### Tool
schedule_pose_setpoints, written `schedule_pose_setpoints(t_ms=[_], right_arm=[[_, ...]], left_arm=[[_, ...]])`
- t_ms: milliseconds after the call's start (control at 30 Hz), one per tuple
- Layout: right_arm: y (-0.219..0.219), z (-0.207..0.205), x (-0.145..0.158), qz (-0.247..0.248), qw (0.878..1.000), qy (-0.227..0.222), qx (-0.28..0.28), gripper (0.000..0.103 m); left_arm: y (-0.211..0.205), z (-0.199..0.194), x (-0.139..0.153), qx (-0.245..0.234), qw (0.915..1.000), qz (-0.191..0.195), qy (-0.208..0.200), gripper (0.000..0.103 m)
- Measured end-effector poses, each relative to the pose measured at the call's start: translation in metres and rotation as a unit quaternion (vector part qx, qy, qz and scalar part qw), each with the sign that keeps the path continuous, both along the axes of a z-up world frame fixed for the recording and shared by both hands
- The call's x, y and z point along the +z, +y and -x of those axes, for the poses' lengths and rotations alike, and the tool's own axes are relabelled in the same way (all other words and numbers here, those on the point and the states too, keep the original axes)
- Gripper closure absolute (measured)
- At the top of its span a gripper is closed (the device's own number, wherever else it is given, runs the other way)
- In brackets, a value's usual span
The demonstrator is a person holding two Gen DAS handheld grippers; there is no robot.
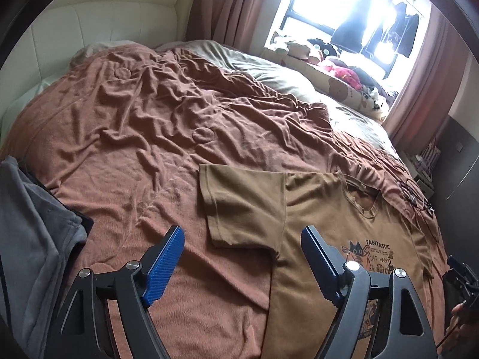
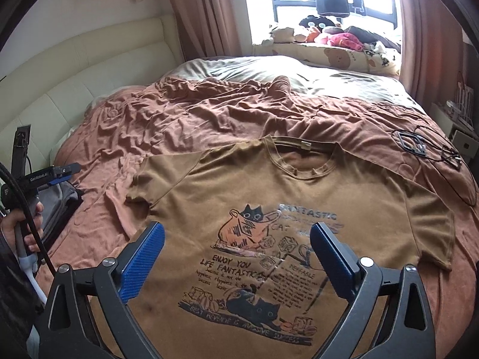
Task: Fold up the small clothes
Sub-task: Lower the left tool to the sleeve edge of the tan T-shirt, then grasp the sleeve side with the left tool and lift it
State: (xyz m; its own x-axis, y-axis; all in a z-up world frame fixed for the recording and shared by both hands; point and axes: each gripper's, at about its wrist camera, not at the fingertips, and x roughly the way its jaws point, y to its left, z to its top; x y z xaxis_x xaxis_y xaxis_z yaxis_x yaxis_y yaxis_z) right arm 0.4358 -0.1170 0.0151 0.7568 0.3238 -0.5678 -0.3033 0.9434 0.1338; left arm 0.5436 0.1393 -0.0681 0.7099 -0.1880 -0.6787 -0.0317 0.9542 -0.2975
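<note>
One brown T-shirt point(image 2: 299, 197) on the bed, two grippers, one pile of grey clothes point(image 1: 33, 239) at the bed's left edge, one pr of glasses w/ cord point(image 2: 413, 145) on the blanket far right, one rust-brown blanket point(image 1: 134, 125) under it all. Left gripper point(image 1: 242, 257): jaws wide apart, nothing between them, hovering above the blanket just beside the shirt's left sleeve; its right finger sits over the shirt's side hem, left finger over bare blanket. Right gripper point(image 2: 238, 254): jaws also spread, empty, hanging over the shirt's chest print, one blue pad point(image 2: 140, 263) near the left armpit seam, the other toward the right side of the print. Neither touches cloth as far as can be seen. Shirt lies flat, front up, collar pointing away toward the window point(image 2: 329, 3), both short sleeves spread out to the sides, left sleeve a bit rumpled at the cuff. Print: black cats, a sack, dice, open book, txt "FANTASTIC", "ENJOY YOU LIFE FANTASTIC". Small tag visible inside back of neck. From the right wrist view the left gripper shows at far left, held in a hand point(image 2: 18, 233) above the grey pile. Blanket heavily creased behind the shirt; plush toys point(image 2: 335, 33) along the sill.
</note>
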Motion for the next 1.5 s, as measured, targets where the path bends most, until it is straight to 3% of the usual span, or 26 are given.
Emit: schedule_pose_setpoints(t_ms=[33, 233, 533, 733, 833, 967, 1100, 1233, 1267, 1500], right_arm=[[0.005, -0.007, -0.001, 0.005, 1.0, 0.004, 0.003, 0.024], [0.025, -0.053, -0.008, -0.012, 0.999, 0.031, 0.036, 0.037], [0.05, -0.125, -0.03, -0.032, 0.996, 0.069, 0.052, 0.051], [0.072, -0.165, -0.055, -0.033, 0.994, 0.09, 0.058, 0.052], [0.083, -0.182, -0.067, -0.034, 0.992, 0.103, 0.067, 0.061], [0.096, -0.21, -0.085, -0.052, 0.988, 0.126, 0.077, 0.063], [0.113, -0.232, -0.103, -0.067, 0.982, 0.154, 0.089, 0.075], [0.119, -0.251, -0.119, -0.104, 0.973, 0.184, 0.092, 0.087], [0.12, -0.255, -0.123, -0.111, 0.971, 0.189, 0.091, 0.088], [0.129, -0.269, -0.136, -0.154, 0.961, 0.211, 0.094, 0.091]], left_arm=[[0.002, -0.01, -0.004, 0.001, 1.0, 0.004, 0.008, 0.029], [0.01, -0.057, -0.031, 0.004, 0.9987, 0.025, 0.044, 0.036], [0.021, -0.108, -0.076, 0.02, 0.995, 0.035, 0.092, 0.049], [0.027, -0.136, -0.111, 0.025, 0.991, 0.051, 0.121, 0.058], [0.027, -0.148, -0.124, 0.029, 0.9897, 0.046, 0.132, 0.06], [0.026, -0.161, -0.139, 0.031, 0.987, 0.041, 0.152, 0.06], [0.022, -0.171, -0.141, 0.04, 0.9879, 0.02, 0.148, 0.064], [0.012, -0.177, -0.14, 0.028, 0.9887, 0.007, 0.147, 0.094], [0.011, -0.177, -0.139, 0.025, 0.9887, 0.01, 0.147, 0.097], [0.008, -0.169, -0.107, 0.005, 0.9935, 0.026, 0.111, 0.098]])
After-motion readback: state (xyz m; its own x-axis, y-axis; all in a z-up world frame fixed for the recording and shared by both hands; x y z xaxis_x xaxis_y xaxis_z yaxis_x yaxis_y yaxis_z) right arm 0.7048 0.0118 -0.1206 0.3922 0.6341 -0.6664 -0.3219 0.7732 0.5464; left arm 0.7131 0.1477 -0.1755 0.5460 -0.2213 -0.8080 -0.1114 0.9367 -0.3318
